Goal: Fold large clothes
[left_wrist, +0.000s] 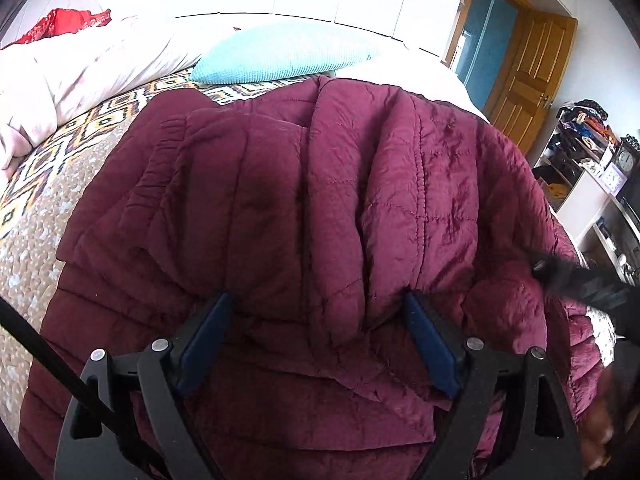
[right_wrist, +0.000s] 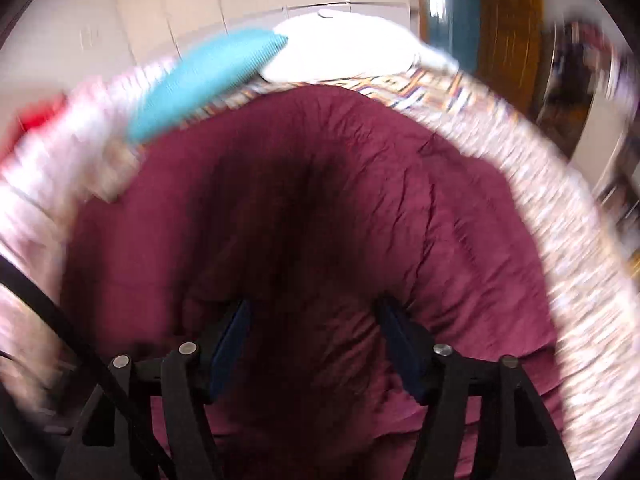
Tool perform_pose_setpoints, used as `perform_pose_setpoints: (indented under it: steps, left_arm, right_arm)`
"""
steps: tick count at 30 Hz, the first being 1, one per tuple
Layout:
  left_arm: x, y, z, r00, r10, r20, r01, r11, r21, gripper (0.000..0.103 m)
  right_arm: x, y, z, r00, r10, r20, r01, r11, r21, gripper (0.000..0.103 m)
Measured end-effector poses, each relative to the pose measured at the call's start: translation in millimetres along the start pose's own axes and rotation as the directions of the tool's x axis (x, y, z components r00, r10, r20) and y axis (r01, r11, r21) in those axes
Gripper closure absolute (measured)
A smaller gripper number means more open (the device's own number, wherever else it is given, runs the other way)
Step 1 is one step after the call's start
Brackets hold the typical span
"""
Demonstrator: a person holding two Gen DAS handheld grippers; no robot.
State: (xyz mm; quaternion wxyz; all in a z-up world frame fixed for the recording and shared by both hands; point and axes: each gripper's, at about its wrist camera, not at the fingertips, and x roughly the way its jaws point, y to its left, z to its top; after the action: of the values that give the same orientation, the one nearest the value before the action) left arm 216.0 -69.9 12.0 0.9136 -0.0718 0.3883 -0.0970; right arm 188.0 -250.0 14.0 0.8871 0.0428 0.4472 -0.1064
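Note:
A maroon quilted jacket (left_wrist: 320, 180) lies spread on the patterned bedspread (left_wrist: 60, 184) and fills most of both views. One sleeve is folded across its body at the left. My left gripper (left_wrist: 314, 304) hovers low over the jacket's near part, open, its blue pads (left_wrist: 208, 336) wide apart and nothing pinched between them. The right wrist view is smeared by motion. There my right gripper (right_wrist: 314, 312) is also open above the jacket (right_wrist: 320, 180), which lies under the gap between its fingers. A dark blurred shape (left_wrist: 580, 280) enters the left wrist view at the right edge.
A turquoise pillow (left_wrist: 280, 52) and a white pillow (right_wrist: 348, 44) lie at the head of the bed. At far left lies a bunched pale pink duvet (left_wrist: 72, 80) with a red cloth (left_wrist: 60, 24) behind it. A wooden door (left_wrist: 532, 72) and cluttered shelves (left_wrist: 580, 168) stand right of the bed.

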Motion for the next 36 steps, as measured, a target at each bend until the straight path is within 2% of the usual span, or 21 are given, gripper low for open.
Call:
perform_pose_setpoints:
  steps: [2, 6, 8, 10, 13, 14, 17, 20, 21, 22, 23, 25, 27, 29, 31, 34, 36]
  left_arm:
    - [-0.5, -0.6, -0.2, 1.000, -0.001, 0.001, 0.001, 1.000, 0.000, 0.016]
    - [-3.0, 0.4, 0.3, 1.000, -0.003, 0.004, 0.003, 1.000, -0.004, 0.016]
    - [-6.4, 1.6, 0.2, 1.000, -0.002, 0.013, 0.002, 1.000, -0.007, 0.016]
    - [-13.8, 2.3, 1.0, 1.000, 0.013, 0.011, -0.013, 1.000, -0.002, 0.016]
    - [-36.1, 2.3, 0.1, 0.999, 0.042, 0.026, -0.043, 0.998, 0.036, 0.016]
    - [-48.1, 3.5, -1.3, 0.997, 0.074, 0.036, -0.076, 0.995, 0.059, 0.016]
    - [-74.6, 15.0, -7.0, 0.995, 0.096, 0.031, -0.098, 0.993, 0.071, 0.016]
    - [-108.4, 35.1, -20.6, 0.996, 0.088, 0.015, -0.088, 0.996, 0.034, 0.016]
    - [-117.7, 41.3, -24.4, 0.996, 0.082, 0.018, -0.082, 0.996, 0.027, 0.016]
    - [-126.8, 46.7, -27.9, 0.997, 0.075, 0.020, -0.075, 0.997, 0.022, 0.016]
    - [-134.8, 51.6, -32.0, 0.997, 0.073, 0.023, -0.074, 0.997, 0.016, 0.016]
    - [-146.6, 59.5, -38.4, 0.997, 0.076, 0.030, -0.077, 0.997, 0.009, 0.016]
    - [-156.0, 63.8, -43.5, 0.996, 0.085, 0.042, -0.085, 0.996, 0.009, 0.016]
    - [-162.5, 63.6, -49.2, 0.993, 0.104, 0.050, -0.105, 0.994, 0.023, 0.016]
    - [-166.1, 60.1, -53.5, 0.993, 0.110, 0.048, -0.112, 0.993, 0.043, 0.016]
    - [-170.6, 56.9, -59.6, 0.992, 0.116, 0.047, -0.119, 0.991, 0.063, 0.016]
    - [-173.2, 54.7, -64.2, 0.992, 0.113, 0.048, -0.116, 0.991, 0.063, 0.016]
  right_arm:
    - [6.2, 1.8, -1.9, 0.998, -0.058, -0.004, 0.058, 0.997, -0.043, 0.035]
    - [9.4, -4.0, -3.0, 0.996, -0.086, -0.005, 0.085, 0.996, -0.038, 0.035]
    - [4.6, 3.1, -2.4, 0.995, -0.104, 0.003, 0.104, 0.991, -0.088, 0.034]
    - [-15.2, 5.0, -0.1, 0.996, -0.091, 0.020, 0.093, 0.988, -0.124, 0.034]
    - [-63.1, 1.6, -0.2, 0.992, -0.045, 0.114, 0.057, 0.993, -0.101, 0.033]
    - [-76.8, 2.4, -0.2, 0.990, -0.029, 0.136, 0.042, 0.995, -0.093, 0.033]
    - [-96.4, 13.5, 2.6, 0.988, 0.005, 0.154, 0.010, 0.995, -0.099, 0.033]
    - [-87.8, 39.8, -0.5, 0.992, 0.052, 0.113, -0.036, 0.990, -0.137, 0.035]
    - [-81.4, 48.6, -4.7, 0.994, 0.068, 0.091, -0.054, 0.988, -0.147, 0.038]
    - [-69.6, 58.8, -9.0, 0.995, 0.078, 0.059, -0.067, 0.984, -0.163, 0.047]
    - [-55.7, 68.7, -12.5, 0.997, 0.078, 0.021, -0.073, 0.981, -0.178, 0.052]
    - [-29.9, 84.9, -22.8, 0.998, 0.048, -0.037, -0.054, 0.976, -0.211, 0.052]
    - [-13.2, 95.4, -32.1, 1.000, -0.017, -0.012, 0.013, 0.972, -0.236, 0.051]
    - [-15.3, 98.5, -32.7, 0.999, -0.037, -0.001, 0.036, 0.974, -0.226, 0.051]
    - [-25.3, 93.6, -28.6, 1.000, 0.003, -0.018, -0.007, 0.978, -0.207, 0.051]
    - [-48.6, 77.7, -28.1, 0.998, 0.064, 0.004, -0.063, 0.984, -0.168, 0.051]
    - [-59.6, 65.6, -35.4, 0.998, 0.054, 0.029, -0.049, 0.987, -0.152, 0.041]
